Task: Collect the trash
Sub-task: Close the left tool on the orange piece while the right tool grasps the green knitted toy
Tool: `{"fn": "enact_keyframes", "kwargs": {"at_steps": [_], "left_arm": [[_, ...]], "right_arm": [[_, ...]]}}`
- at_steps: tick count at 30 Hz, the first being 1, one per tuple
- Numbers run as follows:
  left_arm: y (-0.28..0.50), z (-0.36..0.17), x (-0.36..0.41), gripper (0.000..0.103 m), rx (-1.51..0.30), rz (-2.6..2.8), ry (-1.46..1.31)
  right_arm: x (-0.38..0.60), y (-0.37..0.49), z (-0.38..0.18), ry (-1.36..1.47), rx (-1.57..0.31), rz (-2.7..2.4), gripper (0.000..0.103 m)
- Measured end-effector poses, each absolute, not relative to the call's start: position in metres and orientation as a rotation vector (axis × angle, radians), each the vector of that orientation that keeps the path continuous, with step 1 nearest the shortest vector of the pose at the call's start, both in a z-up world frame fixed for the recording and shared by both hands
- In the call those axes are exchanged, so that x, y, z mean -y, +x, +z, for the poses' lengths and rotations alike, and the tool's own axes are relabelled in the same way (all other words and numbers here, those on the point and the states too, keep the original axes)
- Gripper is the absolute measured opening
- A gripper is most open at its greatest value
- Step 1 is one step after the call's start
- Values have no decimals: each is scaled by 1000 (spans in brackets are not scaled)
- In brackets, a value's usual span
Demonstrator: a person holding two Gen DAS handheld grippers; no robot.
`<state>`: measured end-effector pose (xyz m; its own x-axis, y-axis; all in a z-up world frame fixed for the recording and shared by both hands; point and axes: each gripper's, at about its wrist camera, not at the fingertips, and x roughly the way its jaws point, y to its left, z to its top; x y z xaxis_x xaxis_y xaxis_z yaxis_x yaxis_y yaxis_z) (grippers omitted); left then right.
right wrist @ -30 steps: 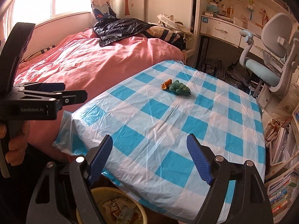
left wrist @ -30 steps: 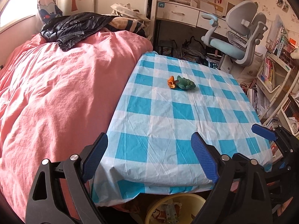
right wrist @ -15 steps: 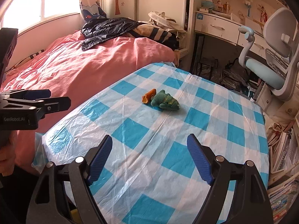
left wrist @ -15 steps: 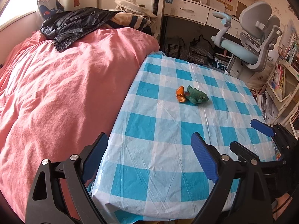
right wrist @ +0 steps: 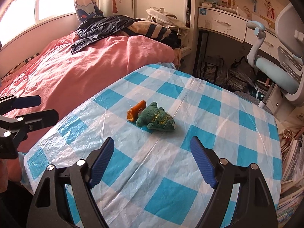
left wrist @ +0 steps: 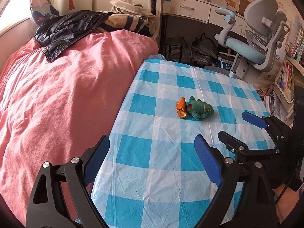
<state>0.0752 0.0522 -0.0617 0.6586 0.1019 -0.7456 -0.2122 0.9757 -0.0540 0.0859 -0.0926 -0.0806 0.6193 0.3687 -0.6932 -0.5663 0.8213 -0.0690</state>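
An orange peel lies in the middle of the blue-and-white checked table, touching a small green plush toy. My left gripper hovers over the table's near left part, open and empty, well short of the peel. My right gripper is open and empty too, its fingers framing the cloth just in front of the toy. In the left wrist view the right gripper shows at the right. The left gripper shows at the left edge of the right wrist view.
A bed with a pink cover borders the table's left side, with a black jacket on it. A grey-blue office chair, a desk with drawers and shelves of books stand beyond and to the right.
Both grippers have moved forward over the table, so the peel and toy look nearer and larger. The yellow bin under the table's front edge has dropped out of view. Jaws unchanged.
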Motion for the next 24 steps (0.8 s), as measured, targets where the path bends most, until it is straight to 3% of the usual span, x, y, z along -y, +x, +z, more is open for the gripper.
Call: {"fn": "enact_keyframes", "kwargs": {"at_steps": [20,22,24], "left_arm": [[166,-107,-78,87,-925,163,-288],[174,-110,-75,87,-929,150,-290],[182,-113,-70,87,-931,136,-279]], "right_arm": [[50,147,-106,-434,-754,583,79],[52,155,-110,-430,-775,598,76],[54,159,-114,-426,-799,620,60]]}}
